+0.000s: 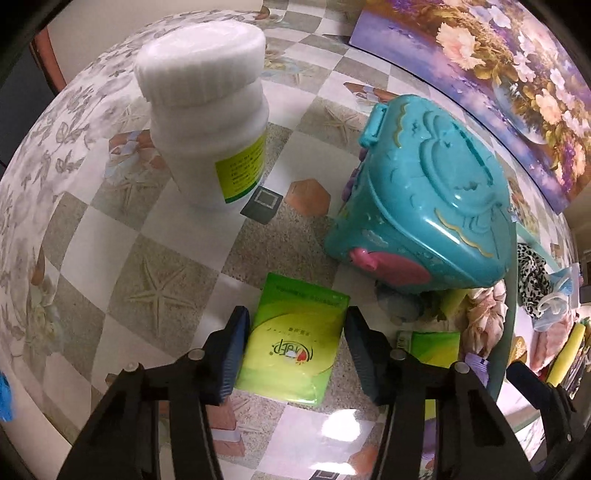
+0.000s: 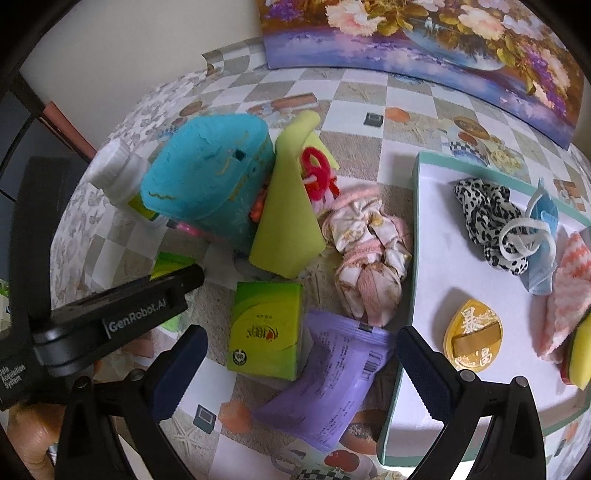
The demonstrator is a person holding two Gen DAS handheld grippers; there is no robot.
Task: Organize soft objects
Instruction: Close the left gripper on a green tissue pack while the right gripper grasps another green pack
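Note:
My left gripper (image 1: 293, 349) is open, its jaws on either side of a green tissue pack (image 1: 291, 339) lying on the table; I cannot tell whether the pads touch it. My right gripper (image 2: 301, 363) is open and empty above a second green tissue pack (image 2: 264, 328) and a purple pouch (image 2: 332, 380). A white tray with a teal rim (image 2: 413, 258) at the right holds a leopard-print cloth (image 2: 484, 218), a blue mask (image 2: 543, 236), a pink-striped cloth (image 2: 569, 295), a gold puff (image 2: 471, 339) and a yellow sponge (image 2: 581, 354).
A white bottle (image 1: 210, 110) and a teal toy case (image 1: 424, 195) stand ahead of the left gripper. A green foam sheet (image 2: 290, 206), red yarn (image 2: 317, 173) and a pink floral cloth (image 2: 369, 254) lie by the tray. A flower painting (image 2: 424, 33) leans at the back.

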